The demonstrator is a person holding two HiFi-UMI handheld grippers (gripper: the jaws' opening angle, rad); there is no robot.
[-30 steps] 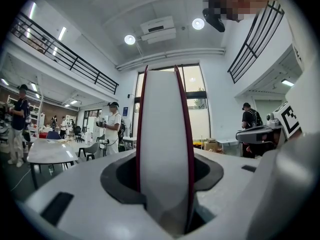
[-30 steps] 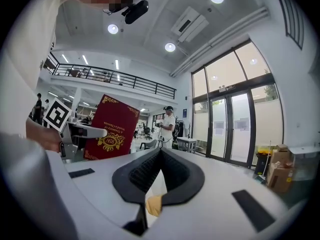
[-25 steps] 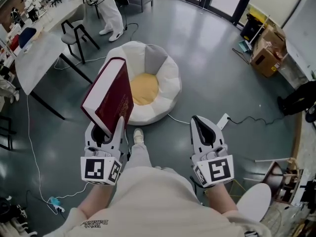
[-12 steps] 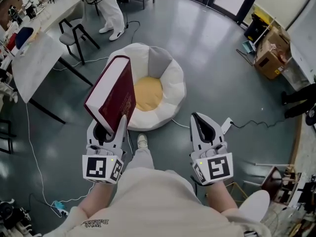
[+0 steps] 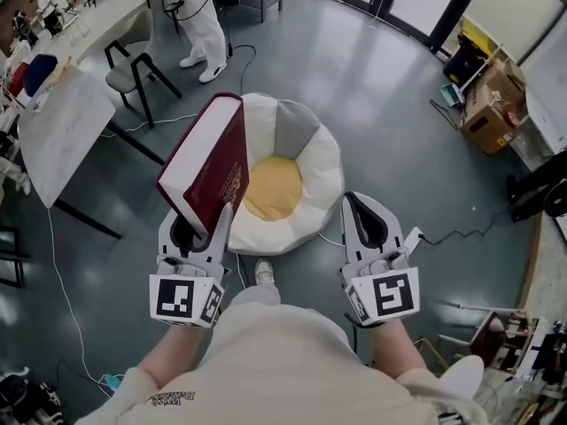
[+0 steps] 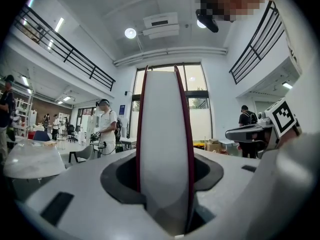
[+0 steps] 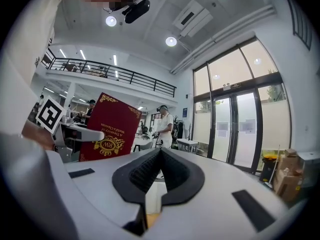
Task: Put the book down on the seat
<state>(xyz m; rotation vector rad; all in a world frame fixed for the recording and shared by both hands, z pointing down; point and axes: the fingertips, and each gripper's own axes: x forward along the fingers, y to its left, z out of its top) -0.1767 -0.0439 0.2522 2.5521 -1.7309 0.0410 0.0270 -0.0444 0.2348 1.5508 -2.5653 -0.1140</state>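
Note:
A thick dark-red book (image 5: 213,162) with gold print stands upright, and my left gripper (image 5: 202,224) is shut on its lower end. In the left gripper view its white page edge (image 6: 164,124) fills the gap between the jaws. The seat (image 5: 326,162) is a round white cushion with a yellow middle and a grey part. It lies on the floor just ahead of both grippers, and the book partly covers its left side. My right gripper (image 5: 361,209) is shut and holds nothing, its jaws (image 7: 161,151) meeting at the tip. From that side the book's cover (image 7: 110,126) shows at the left.
A white table (image 5: 62,127) and a black-legged stool (image 5: 128,73) stand at the left. A person in white (image 5: 195,16) stands beyond the seat. Cardboard boxes (image 5: 492,96) sit at the right wall. A cable (image 5: 443,235) runs over the floor at the right, and my shoe (image 5: 264,273) is below the seat.
Both grippers and I have moved forward toward the seat, which now lies closer under the grippers. The book stays upright in the left gripper. The right gripper stays shut.

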